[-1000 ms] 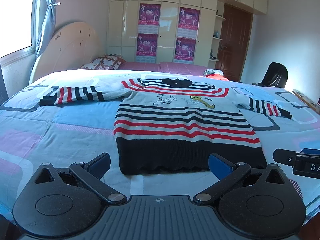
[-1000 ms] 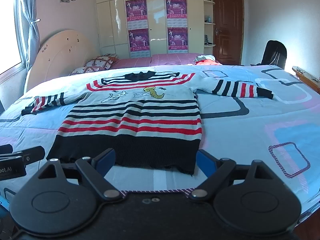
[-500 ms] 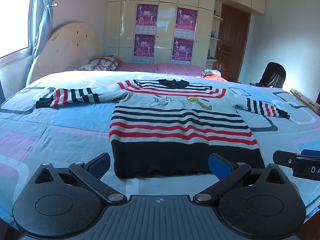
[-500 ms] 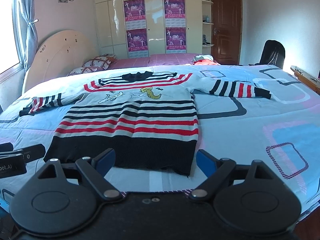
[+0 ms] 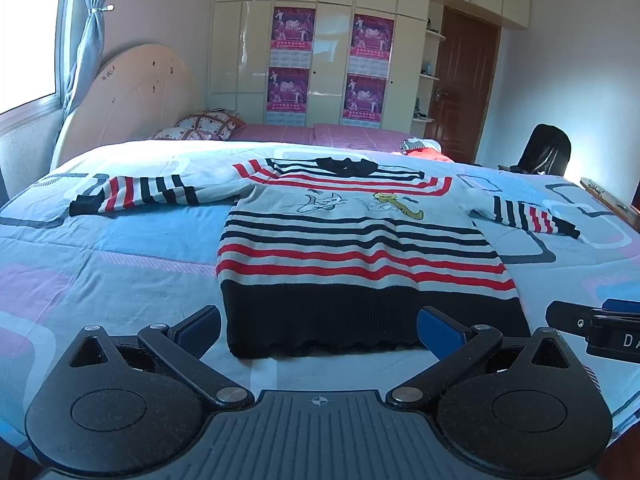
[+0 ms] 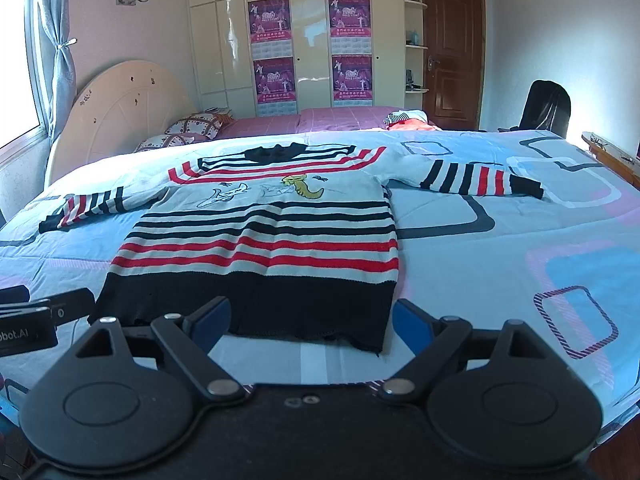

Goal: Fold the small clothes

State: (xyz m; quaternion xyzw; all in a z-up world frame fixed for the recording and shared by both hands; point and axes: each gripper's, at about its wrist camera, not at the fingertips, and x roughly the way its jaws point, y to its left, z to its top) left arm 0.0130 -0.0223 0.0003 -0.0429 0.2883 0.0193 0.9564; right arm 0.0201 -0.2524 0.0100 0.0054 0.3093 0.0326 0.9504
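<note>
Left wrist view showed the sweater [image 5: 352,248] spread flat mid-frame on the bed [image 5: 120,272], sleeves out, ready for folding. Both the left tongs [image 5: 318,326] and right tongs [image 6: 310,318] hung spread and empty near its hem.

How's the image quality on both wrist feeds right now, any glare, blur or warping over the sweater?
Left wrist view: the window is blown out white, yet the sweater is sharp and evenly lit; fisheye bends the bed edges. Right wrist view: a bright patch beside the black chair, reflections on the glossy wardrobe, sweater stripes crisp, corners vignetted black. Both pairs of tongs, left and right, in focus.
</note>
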